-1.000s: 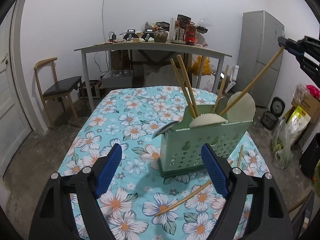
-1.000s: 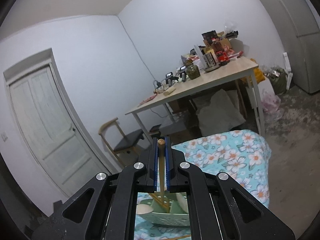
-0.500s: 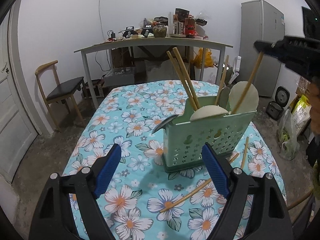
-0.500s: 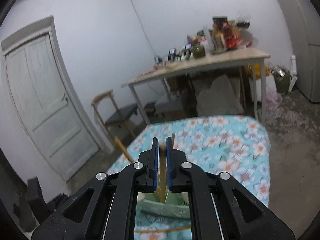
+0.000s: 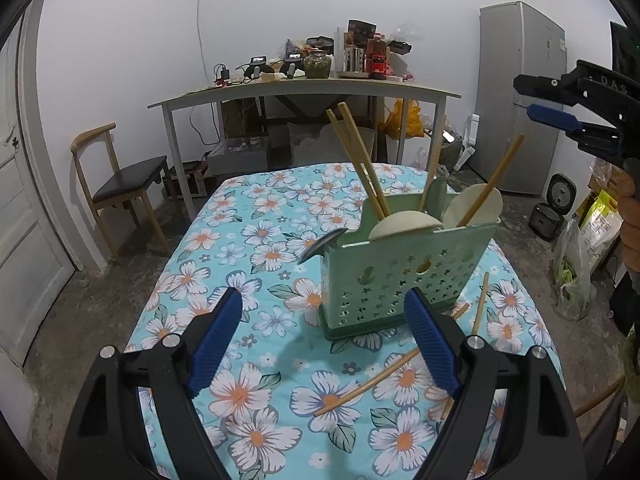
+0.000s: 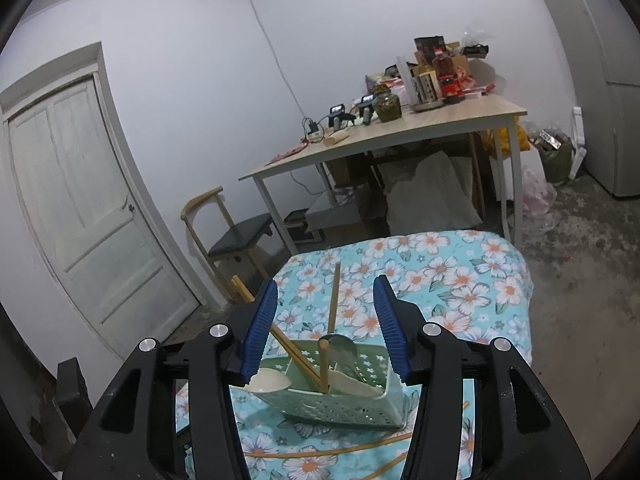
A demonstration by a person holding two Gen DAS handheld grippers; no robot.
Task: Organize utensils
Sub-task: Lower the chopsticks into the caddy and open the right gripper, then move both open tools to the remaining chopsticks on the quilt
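A pale green perforated utensil holder (image 5: 404, 268) stands on the floral tablecloth (image 5: 256, 248). It holds several wooden chopsticks (image 5: 360, 160), cream spoons (image 5: 404, 224) and a metal spoon (image 5: 320, 242). One chopstick (image 5: 492, 178) leans in its right compartment. Loose chopsticks (image 5: 372, 380) lie on the cloth in front of it. My left gripper (image 5: 324, 340) is open and empty, just short of the holder. My right gripper (image 6: 326, 328) is open and empty above the holder (image 6: 332, 396); it also shows at the upper right of the left wrist view (image 5: 560, 120).
A wooden desk (image 5: 304, 92) loaded with jars and bottles stands behind the table. A chair (image 5: 120, 184) is at the left by a white door (image 6: 80, 216). A grey fridge (image 5: 520, 96), a rice cooker (image 5: 552, 208) and bags (image 5: 576, 264) are on the right.
My right gripper carried a chopstick over the holder, opened and let it go; the chopstick now stands in the right compartment. My left gripper stayed open and pulled back slightly.
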